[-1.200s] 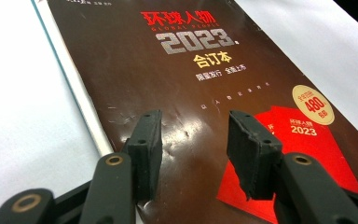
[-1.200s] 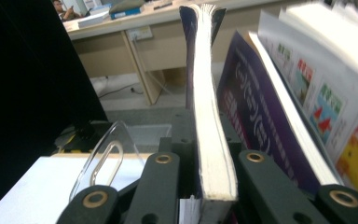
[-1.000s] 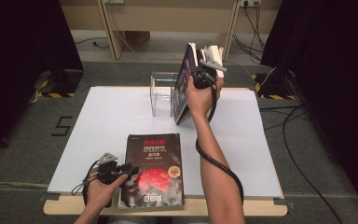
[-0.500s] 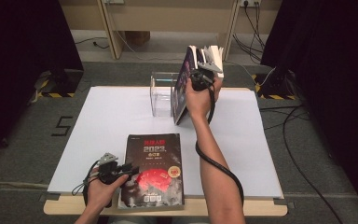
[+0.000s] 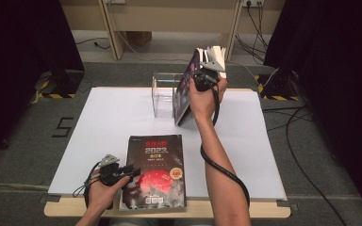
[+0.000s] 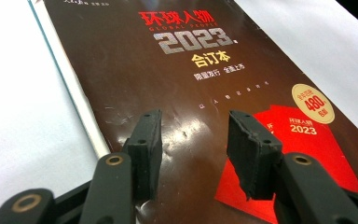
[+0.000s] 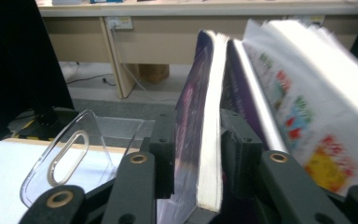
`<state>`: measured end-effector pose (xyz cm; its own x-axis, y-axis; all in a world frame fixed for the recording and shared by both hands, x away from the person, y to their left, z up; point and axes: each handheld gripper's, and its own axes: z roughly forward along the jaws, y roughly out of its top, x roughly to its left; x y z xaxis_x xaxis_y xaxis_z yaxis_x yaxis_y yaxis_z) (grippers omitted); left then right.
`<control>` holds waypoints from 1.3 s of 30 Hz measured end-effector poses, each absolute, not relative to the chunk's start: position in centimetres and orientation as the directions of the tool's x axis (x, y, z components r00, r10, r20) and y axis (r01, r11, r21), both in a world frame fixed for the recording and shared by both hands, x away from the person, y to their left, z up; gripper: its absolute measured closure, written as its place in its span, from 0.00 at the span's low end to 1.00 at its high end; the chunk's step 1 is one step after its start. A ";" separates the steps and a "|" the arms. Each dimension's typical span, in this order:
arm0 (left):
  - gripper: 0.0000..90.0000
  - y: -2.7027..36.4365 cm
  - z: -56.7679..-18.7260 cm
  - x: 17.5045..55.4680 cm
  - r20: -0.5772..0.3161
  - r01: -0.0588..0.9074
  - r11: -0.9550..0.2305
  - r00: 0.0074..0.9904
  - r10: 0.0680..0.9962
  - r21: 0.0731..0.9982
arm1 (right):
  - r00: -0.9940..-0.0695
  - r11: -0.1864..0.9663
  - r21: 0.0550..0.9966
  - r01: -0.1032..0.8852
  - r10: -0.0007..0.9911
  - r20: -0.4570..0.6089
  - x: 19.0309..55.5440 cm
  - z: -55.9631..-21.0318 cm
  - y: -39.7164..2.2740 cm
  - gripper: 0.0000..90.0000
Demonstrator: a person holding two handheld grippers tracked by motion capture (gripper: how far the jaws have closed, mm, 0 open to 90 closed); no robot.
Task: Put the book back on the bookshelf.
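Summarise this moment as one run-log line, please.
left gripper: open over flat book | right gripper: jaws just opening around upright book | clear stand: beside it

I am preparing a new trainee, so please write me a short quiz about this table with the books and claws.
1. True or false: the left claw is open above the cover of the magazine, with nothing between its jaws.
2. Which year is printed in large figures on the magazine?
3. How is the purple book placed? A. lying flat on the table; B. standing on its edge next to the clear stand; C. lying on top of the magazine.

Key: 1 true; 2 2023; 3 B.
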<state>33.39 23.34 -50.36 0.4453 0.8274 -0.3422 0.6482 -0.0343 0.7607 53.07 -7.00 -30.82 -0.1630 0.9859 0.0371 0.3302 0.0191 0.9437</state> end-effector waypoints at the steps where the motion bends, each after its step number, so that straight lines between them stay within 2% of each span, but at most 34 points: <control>1: 0.61 23.3 -50.3 33.4 -0.341 0.649 -0.036 0.446 0.828 0.760 | -0.162 0.018 0.945 0.328 0.986 0.037 52.9 -30.7 -7.1 0.75; 13: 0.61 23.3 -50.4 33.3 -0.341 0.648 -0.036 0.446 0.828 0.761 | -0.152 -0.035 0.959 0.282 0.985 0.081 49.2 -30.8 -8.7 0.74; 19: 0.61 23.3 -50.4 33.3 -0.337 0.646 -0.038 0.446 0.829 0.762 | -0.129 -0.114 0.946 0.302 0.979 0.159 47.5 -32.4 -9.7 0.71; 24: 0.61 23.3 -50.3 33.3 -0.338 0.647 -0.037 0.445 0.829 0.762 | -0.149 -0.141 0.931 0.337 0.968 0.201 47.8 -33.3 -10.1 0.70; 39: 0.61 23.4 -50.4 33.4 -0.344 0.649 -0.033 0.446 0.826 0.760 | -0.151 -0.134 0.916 0.379 0.967 0.204 50.1 -33.4 -9.7 0.79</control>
